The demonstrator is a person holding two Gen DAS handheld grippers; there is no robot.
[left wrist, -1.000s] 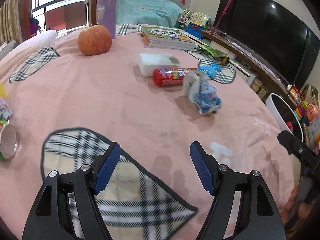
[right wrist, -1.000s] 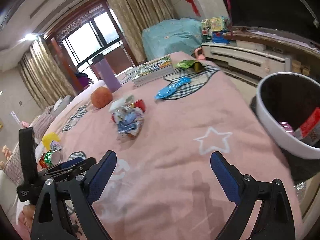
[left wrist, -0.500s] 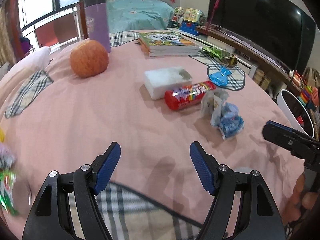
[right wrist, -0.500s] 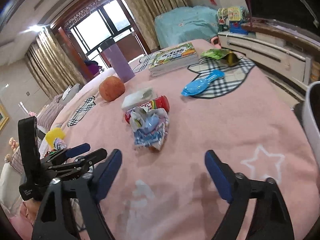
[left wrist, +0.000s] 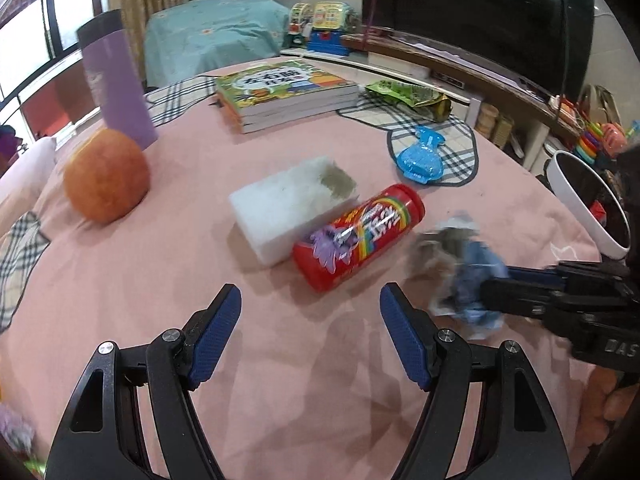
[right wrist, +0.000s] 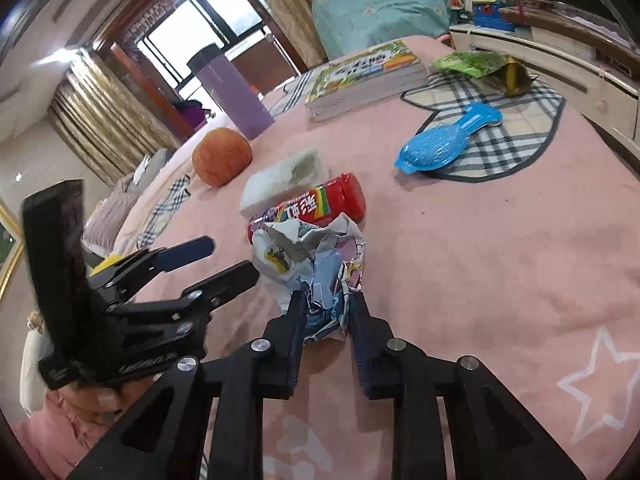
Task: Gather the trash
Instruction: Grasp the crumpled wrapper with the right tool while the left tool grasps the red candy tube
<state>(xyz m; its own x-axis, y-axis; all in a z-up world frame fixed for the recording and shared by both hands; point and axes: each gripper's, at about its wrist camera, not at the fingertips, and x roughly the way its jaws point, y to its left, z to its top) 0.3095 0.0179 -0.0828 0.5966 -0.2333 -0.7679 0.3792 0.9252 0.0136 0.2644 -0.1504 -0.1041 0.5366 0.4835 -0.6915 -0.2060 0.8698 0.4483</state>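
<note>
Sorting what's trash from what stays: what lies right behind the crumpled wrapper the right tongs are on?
Directly behind the crumpled wrapper lies a red candy tube on its side, then a white sponge block. The wrapper hides the tube's near side.

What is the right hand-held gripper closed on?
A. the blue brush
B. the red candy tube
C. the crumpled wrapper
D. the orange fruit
C: the right hand-held gripper has its two fingers pinching the near edge of the crumpled wrapper, which lies on the pink cloth just in front of the red candy tube.
</note>
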